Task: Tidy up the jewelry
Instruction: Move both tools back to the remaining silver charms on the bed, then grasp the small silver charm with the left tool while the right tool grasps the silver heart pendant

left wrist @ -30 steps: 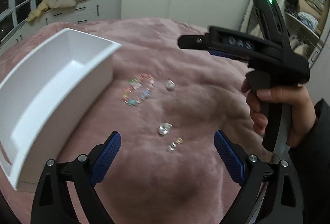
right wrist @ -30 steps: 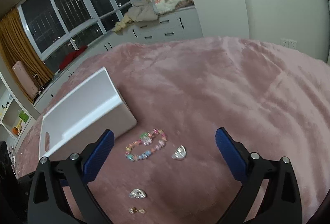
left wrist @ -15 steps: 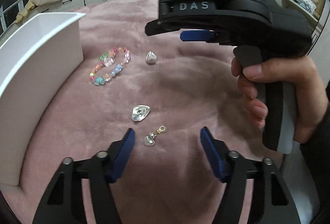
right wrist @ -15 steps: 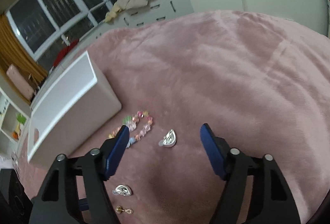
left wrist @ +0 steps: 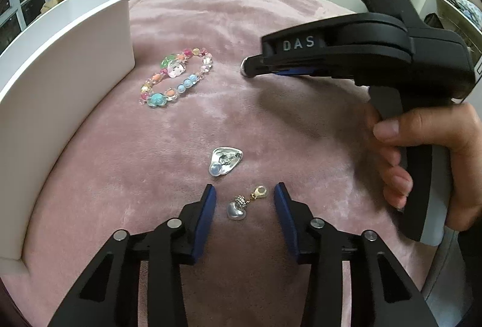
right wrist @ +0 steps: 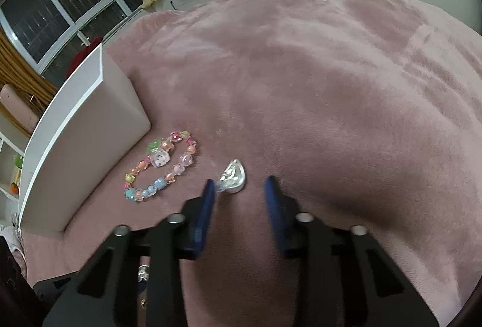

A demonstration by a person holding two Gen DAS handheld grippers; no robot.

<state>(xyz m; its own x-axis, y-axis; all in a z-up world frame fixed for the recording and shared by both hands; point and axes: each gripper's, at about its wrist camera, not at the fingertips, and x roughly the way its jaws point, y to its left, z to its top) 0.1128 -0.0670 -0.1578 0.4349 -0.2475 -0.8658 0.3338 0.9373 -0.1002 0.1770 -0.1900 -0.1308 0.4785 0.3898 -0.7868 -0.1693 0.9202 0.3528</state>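
While the right gripper, lettered "DAS", hides most of the silver shell-shaped clip between parted fingers, the left gripper gapes around a small silver heart charm.

Left gripper lower and closer to pink blanket than second ago; jaws narrowed from wide to partly closed, now flanking small heart charm, not touching it. Charm earlier lay ahead of fingertips. Right gripper also dropped toward blanket, jaws narrowed, now bracketing silver earring; left fingertip just beside it. Earring, beaded bracelet, white box loom larger in both views. Other silver earring now just ahead of left fingertips.
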